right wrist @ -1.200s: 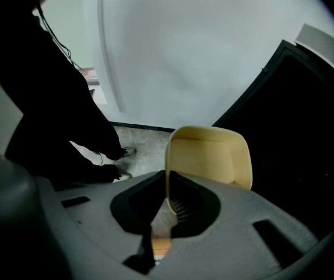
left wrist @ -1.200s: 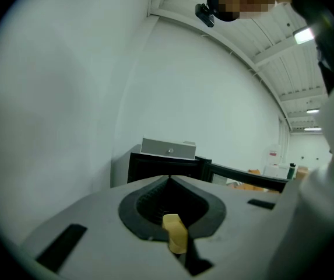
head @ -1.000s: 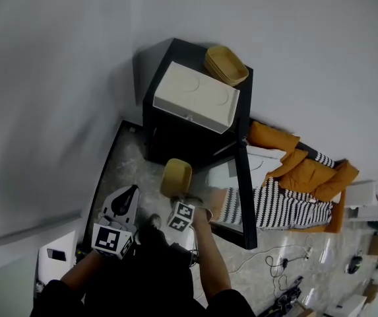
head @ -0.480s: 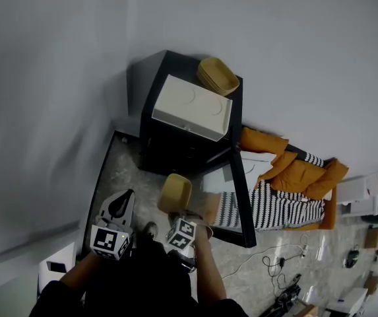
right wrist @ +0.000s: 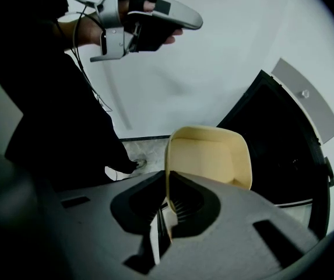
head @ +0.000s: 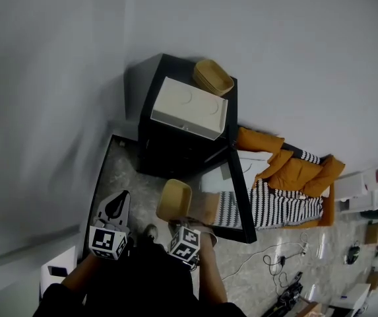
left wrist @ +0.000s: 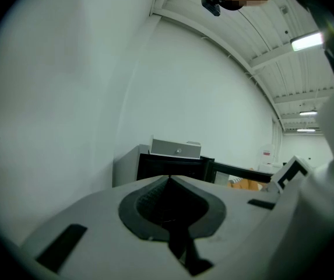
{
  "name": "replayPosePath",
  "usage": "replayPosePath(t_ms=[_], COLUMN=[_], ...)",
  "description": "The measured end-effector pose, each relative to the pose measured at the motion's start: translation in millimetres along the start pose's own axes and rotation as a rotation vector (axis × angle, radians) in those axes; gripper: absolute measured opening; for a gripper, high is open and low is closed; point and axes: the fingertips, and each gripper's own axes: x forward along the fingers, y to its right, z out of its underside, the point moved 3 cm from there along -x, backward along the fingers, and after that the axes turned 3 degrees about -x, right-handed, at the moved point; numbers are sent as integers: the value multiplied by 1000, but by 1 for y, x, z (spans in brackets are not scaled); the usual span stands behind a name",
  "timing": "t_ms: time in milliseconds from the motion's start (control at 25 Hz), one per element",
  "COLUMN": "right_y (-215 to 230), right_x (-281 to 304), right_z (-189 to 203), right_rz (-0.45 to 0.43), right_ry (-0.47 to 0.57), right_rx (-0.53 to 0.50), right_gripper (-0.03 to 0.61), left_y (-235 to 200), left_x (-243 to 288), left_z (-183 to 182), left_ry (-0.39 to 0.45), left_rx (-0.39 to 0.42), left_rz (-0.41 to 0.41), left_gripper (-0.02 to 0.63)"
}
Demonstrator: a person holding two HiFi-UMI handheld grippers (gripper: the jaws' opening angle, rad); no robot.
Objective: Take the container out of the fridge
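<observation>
- Pinching the container (right wrist: 210,156) by its near rim, the right tongs (right wrist: 168,206) held it at centre frame, just below the open fridge (head: 175,147).
- Left tongs (left wrist: 168,178) were pressed together, empty, at lower left.

At upper centre a white box (head: 190,108) lies beside stacked yellow bowls (head: 213,77). At right sit orange cushions (head: 287,167) and a striped blanket (head: 281,203) (black and white).

container (head: 175,199): pale yellow | fridge (head: 169,152): black | box (head: 190,108) atop fridge: cream | cloth (head: 281,207) beside fridge: black-white stripes
</observation>
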Motion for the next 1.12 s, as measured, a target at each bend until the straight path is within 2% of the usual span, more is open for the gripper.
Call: replayPosePath(t_ms=[120,240,1120], right_y=[-5,-8,-11], right_x=[-14,-23,-43], right_z=[-7,-9,-23], right_rz=[-10,-17,13], right_ry=[11,-24,-68], right_rx=[40,52,-7], right_gripper=[12,12,12], left_y=[-1,0,4], left_x=[-1,1,1], left_z=[4,6,2], left_ry=[-14,-14,-7], left_rx=[-10,-15,-14], left_rz=[2,14,42], left_gripper=[5,5,5])
